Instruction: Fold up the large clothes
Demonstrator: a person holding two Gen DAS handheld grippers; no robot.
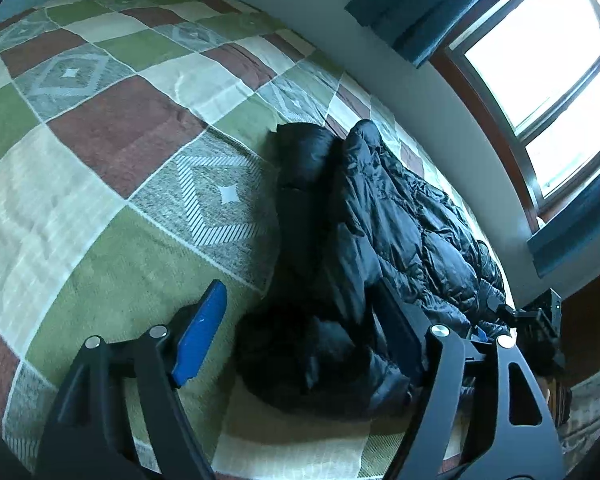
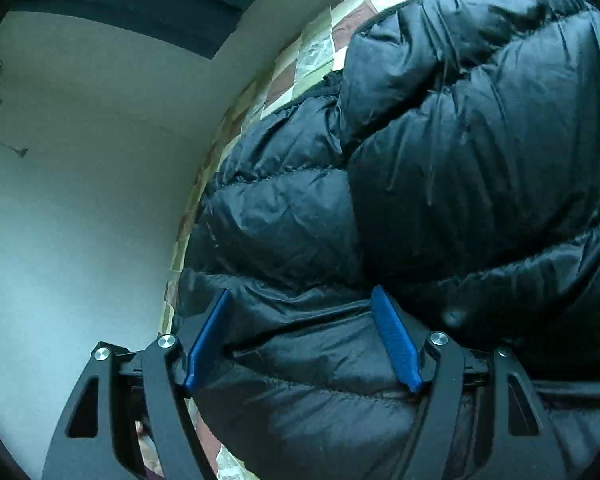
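Black puffer jacket (image 2: 440,160) | right gripper (image 2: 304,336) spread, straddling hem | left gripper (image 1: 300,320) spread above

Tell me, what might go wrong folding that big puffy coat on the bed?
The black puffer jacket looks slick and bulky, so the open right hand-held gripper may pinch only the shell and slip. The jacket lies along the edge of the patchwork bedspread nearest the wall, so a tug might drag it off. The open left hand-held gripper holds nothing, so the fold could spring open.

patchwork quilt (image 1: 112,128) | white wall (image 2: 80,200) | bright window (image 1: 540,64), teal curtain (image 1: 404,8)
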